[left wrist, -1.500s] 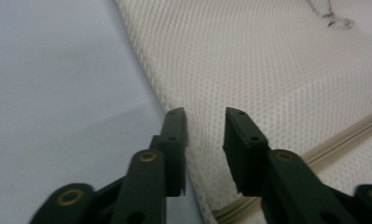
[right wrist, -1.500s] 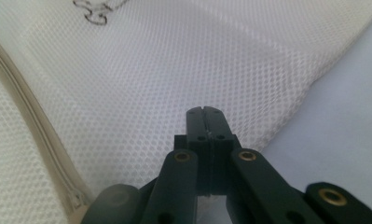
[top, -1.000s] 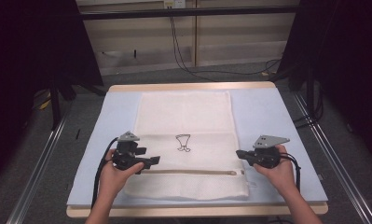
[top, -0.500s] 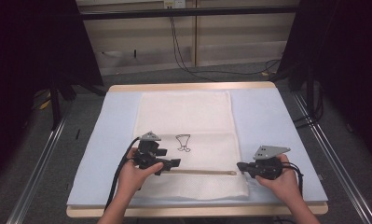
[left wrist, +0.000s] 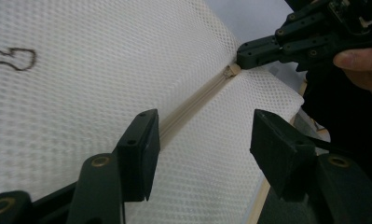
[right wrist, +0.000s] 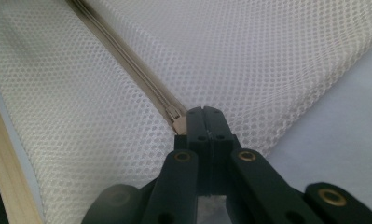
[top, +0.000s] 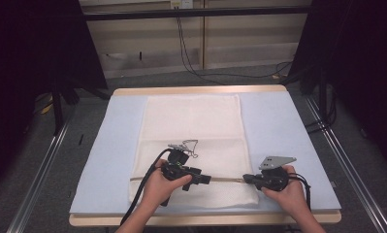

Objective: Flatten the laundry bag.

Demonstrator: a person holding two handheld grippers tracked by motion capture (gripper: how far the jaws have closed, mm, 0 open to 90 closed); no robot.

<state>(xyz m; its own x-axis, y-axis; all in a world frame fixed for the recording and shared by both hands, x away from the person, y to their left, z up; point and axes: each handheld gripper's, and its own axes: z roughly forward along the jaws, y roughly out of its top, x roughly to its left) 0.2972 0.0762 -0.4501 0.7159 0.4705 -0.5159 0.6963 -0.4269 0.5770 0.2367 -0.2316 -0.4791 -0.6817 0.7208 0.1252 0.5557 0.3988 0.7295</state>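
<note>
A white mesh bag [top: 191, 121] lies flat on the blue mat [top: 113, 145], with a beige zipper [top: 226, 179] running across its near part. My left gripper [top: 208, 178] lies low over the zipper's middle and points right. In the left gripper view it [left wrist: 202, 140] is open, its jaws have just been closing, and the zipper [left wrist: 193, 100] and mesh lie between the pads untouched. My right gripper [top: 245, 178] is shut on the bag at the zipper's right end [right wrist: 176, 119]. Its closed tips [right wrist: 203, 112] sit right beside the zipper end.
A small dark line drawing [top: 191, 145] marks the bag's middle. The wooden table edge [top: 205, 219] runs along the front, just behind my hands. Cables and metal rails lie on the floor beyond and beside the table.
My left gripper has slid right along the zipper from the bag's left side to its middle, and its jaws have narrowed. My right gripper stays at the zipper's right end.
</note>
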